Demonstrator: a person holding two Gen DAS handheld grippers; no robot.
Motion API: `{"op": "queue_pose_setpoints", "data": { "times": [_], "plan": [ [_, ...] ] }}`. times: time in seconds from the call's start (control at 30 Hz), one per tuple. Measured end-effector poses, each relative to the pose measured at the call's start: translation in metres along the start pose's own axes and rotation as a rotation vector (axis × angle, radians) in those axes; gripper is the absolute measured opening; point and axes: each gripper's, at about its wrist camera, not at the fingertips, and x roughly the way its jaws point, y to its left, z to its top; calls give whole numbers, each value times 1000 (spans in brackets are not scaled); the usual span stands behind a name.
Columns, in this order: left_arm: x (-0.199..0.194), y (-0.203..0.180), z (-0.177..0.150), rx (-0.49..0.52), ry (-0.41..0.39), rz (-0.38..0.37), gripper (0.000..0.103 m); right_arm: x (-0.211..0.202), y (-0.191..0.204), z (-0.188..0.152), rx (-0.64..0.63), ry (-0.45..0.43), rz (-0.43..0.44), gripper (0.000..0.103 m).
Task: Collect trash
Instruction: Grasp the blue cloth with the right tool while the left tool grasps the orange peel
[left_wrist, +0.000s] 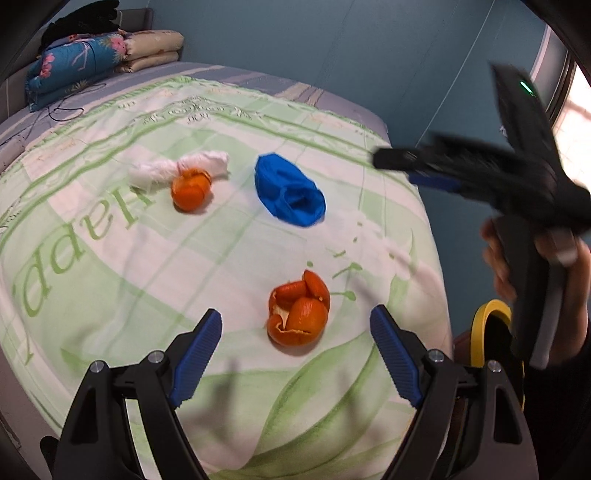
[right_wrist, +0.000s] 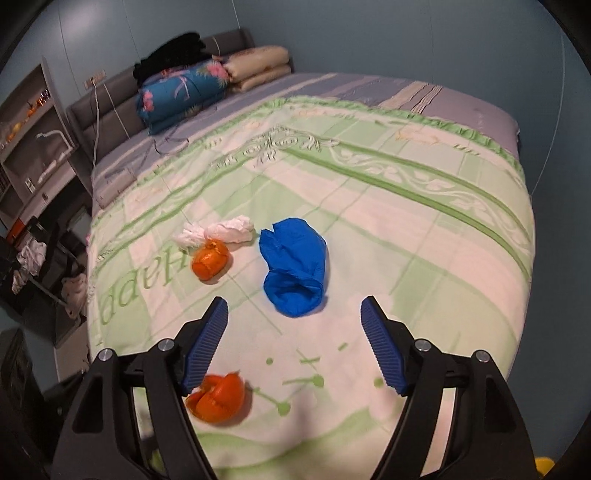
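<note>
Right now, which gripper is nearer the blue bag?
Right. The right gripper has its open jaws just short of the blue bag, lined up with it. The left gripper sits farther back, open in front of the near orange peel, bag beyond.

Bedspread (right_wrist: 406, 236): wide bare stretch at the far and right parts, open to passage.
Mid-bed cluster: blue bag (right_wrist: 293, 267), far peel (right_wrist: 210, 264) touching tissue (right_wrist: 221, 232); narrow lane between bag and peel.
Near peel (left_wrist: 299, 314): clear cloth all around.
Headboard end: folded bedding (right_wrist: 184, 92) blocks.
</note>
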Motion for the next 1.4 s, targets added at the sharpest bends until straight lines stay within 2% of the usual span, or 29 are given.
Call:
{"op": "queue_pose_setpoints", "data": {
  "times": [0.27,0.6,0.8,0.97,1.1,1.17,1.27,1.4],
  "plan": [
    [33,-2,0,17,62,6,79,60,2,14,-20,88,-27,71],
    [59,-7,2,39,100,13,78,98,10,18,-66,126,-76,71],
    [76,-11,0,45,144,7,59,118,12,20,-91,154,-99,70],
    [79,-13,-3,69,132,38,46,132,12,20,-95,175,-119,54],
    [79,-11,-2,66,129,31,45,142,14,19,-105,190,-129,41],
    [78,-10,-2,63,127,29,43,144,13,19,-98,188,-144,29],
    [75,-5,-1,37,130,8,41,142,13,18,-97,179,-150,17],
    [74,0,0,9,138,-15,40,132,12,20,-88,158,-140,11]
  ]
}}
